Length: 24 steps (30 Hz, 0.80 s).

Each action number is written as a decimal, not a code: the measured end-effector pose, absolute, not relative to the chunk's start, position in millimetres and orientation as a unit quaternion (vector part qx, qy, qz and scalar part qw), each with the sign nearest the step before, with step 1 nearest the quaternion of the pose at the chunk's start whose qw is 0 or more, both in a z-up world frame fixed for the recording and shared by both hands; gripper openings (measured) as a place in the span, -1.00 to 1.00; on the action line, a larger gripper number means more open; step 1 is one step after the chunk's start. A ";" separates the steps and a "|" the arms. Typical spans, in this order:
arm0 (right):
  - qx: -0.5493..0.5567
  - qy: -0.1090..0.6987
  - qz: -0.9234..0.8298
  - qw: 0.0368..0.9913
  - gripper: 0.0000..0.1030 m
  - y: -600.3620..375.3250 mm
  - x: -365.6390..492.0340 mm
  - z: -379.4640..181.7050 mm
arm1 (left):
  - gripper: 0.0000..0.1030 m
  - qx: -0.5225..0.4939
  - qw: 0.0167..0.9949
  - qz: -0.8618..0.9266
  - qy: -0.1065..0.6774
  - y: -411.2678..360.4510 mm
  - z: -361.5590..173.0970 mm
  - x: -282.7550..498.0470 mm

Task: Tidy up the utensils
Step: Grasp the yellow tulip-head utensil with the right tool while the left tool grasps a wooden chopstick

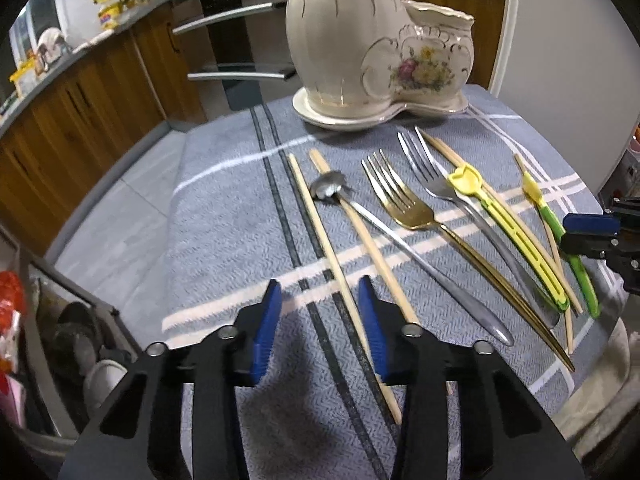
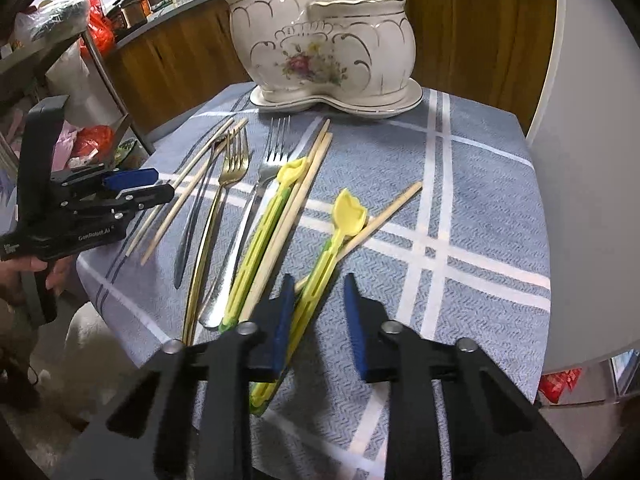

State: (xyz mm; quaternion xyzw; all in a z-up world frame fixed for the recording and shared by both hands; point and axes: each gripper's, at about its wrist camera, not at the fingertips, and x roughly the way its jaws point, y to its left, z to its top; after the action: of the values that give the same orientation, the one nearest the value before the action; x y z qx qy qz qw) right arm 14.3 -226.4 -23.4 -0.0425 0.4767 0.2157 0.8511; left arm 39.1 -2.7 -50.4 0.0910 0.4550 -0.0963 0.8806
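The left gripper (image 1: 318, 300) hovers low over the near left part of the table (image 2: 480, 200), fingers spread wide and holding nothing; a bamboo chopstick (image 1: 320, 232) runs up between them. Just right of it a second chopstick (image 1: 360, 232) lies across a small silver spoon (image 1: 400, 248), touching it near the bowl. Next come the gold fork (image 1: 412, 208) and the silver fork (image 1: 436, 184), tines toward the far edge, where the cream double-pot ceramic holder (image 2: 320, 40) stands on its saucer.

Further right, a yellow-green chopstick trainer (image 2: 260, 240) rests against another chopstick pair. The right gripper (image 2: 318, 304) has its fingers parted too, empty, straddling the handle of a second trainer (image 2: 324, 260), which seems to lie over a lone chopstick (image 2: 384, 212), though the crossing is hard to read.

The chopsticks are light, stiff and thin, likely to roll; pinching mid-shaft should steady them. The metal forks are heavier and slick, best taken at the narrow handle. The holder looks fragile, so utensils should go in gently.
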 end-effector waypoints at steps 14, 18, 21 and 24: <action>-0.061 0.483 0.186 0.854 -0.68 -228.2 32.6 -27.5 | -0.53 0.084 0.867 -0.090 0.484 -8.0 -47.0 78.3; -0.045 0.481 0.183 0.856 -0.82 -237.1 31.1 -26.6 | -0.89 0.085 0.865 -0.085 0.487 -7.7 -46.9 76.2; -0.040 0.475 0.186 0.859 -0.82 -240.7 28.1 -25.1 | -0.91 0.072 0.866 -0.090 0.487 -1.8 -46.6 73.3; -0.030 0.469 0.191 0.862 -0.82 -242.9 26.9 -22.9 | -0.91 0.066 0.868 -0.087 0.484 5.7 -47.0 68.5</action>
State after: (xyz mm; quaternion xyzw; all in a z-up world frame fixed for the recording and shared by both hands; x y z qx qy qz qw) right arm 26.9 -242.9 -22.9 -0.0297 0.4690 0.1914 0.8617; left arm 68.5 5.7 -47.0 0.0662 0.4843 -0.0866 0.8681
